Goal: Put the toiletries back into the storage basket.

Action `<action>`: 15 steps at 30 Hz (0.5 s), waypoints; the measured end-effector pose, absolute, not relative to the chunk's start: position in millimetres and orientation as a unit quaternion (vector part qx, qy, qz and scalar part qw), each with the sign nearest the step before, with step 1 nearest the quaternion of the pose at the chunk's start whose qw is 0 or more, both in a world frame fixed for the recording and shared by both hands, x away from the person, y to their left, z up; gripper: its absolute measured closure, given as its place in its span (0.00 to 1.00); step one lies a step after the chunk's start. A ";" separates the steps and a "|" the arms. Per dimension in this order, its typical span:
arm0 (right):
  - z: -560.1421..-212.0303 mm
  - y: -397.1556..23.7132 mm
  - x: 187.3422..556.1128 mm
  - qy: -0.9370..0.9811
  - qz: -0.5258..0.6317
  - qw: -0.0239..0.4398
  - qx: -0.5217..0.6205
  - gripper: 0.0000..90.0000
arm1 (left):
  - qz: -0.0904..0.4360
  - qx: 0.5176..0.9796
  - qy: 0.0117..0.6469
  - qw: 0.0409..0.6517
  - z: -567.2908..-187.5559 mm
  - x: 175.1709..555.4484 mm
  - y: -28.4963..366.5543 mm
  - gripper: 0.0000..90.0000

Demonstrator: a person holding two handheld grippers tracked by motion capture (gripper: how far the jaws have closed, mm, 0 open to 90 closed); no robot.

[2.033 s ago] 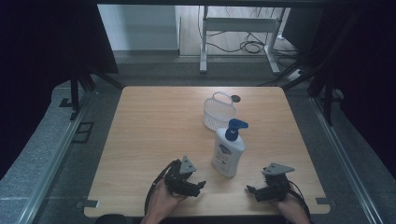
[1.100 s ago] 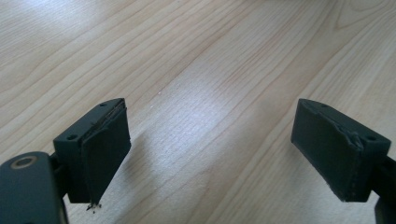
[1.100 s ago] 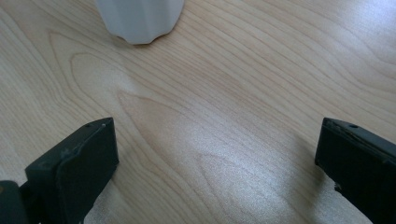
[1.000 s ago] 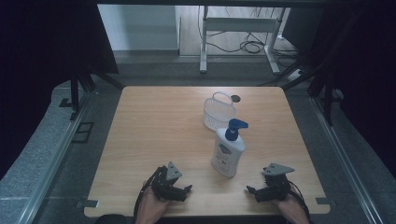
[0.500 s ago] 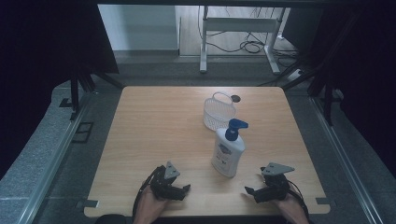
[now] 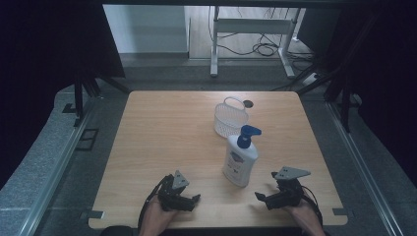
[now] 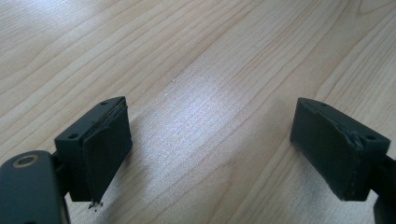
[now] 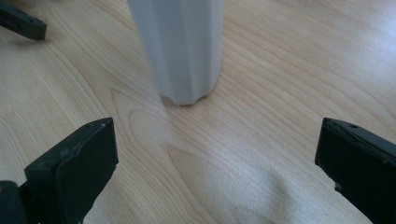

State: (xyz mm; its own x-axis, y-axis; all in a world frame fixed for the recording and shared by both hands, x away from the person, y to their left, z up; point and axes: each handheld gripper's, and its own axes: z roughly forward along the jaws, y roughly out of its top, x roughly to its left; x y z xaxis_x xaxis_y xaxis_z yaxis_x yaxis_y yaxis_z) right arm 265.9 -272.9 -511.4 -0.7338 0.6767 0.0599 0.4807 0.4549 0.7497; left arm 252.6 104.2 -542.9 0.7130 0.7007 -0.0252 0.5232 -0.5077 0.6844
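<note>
Two grippers sat low at the near edge of the wooden table (image 6: 162, 123); neither had hold of anything. Left gripper (image 6: 189, 201) rested near the front edge, well left of the bottle, jaws spread wide w/ bare wood between them in the left gripper view (image 7: 210, 140); right gripper (image 6: 260, 196) sat just right of the bottle, jaws likewise wide open, pointing toward it.

White pump bottle (image 6: 239, 160) w/ a blue pump head (image 6: 247, 133) stood upright a little right of centre, nearer the front; in the right gripper view its base (image 8: 180, 46) showed ahead of the jaws and off to their left, close but not touching, not yet between them. White mesh basket (image 6: 229, 118) stood just behind the bottle toward the far side, apart from it as far as I could tell; small dark round thing (image 6: 248, 103) lay beside the basket's far rim, too small to identify.

Step in hand, by my reading: approach before the grasp, w/ the right gripper lining up on the bottle; probably bound for the basket, though that's a guess. Next move would call for swinging the right jaws left to centre on the bottle, easing fwd until the body sat between the pads, then closing around the lower body; bottle looked tall and top-heavy, so a nudge off-centre could tip it; left gripper could steady it if needed.
</note>
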 end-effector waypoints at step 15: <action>-485.9 -258.0 273.1 0.835 0.417 0.118 0.339 0.01 | 0.129 0.859 0.356 0.345 -542.9 252.7 104.2 0.13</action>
State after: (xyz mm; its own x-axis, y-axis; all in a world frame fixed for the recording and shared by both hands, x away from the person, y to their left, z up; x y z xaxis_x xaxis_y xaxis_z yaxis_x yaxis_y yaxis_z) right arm 273.1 -258.0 -485.9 -0.7428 0.6641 0.0850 0.4672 0.4233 0.7762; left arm 252.7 104.2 -542.9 0.7136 0.7001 -0.0244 0.5222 -0.5084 0.6847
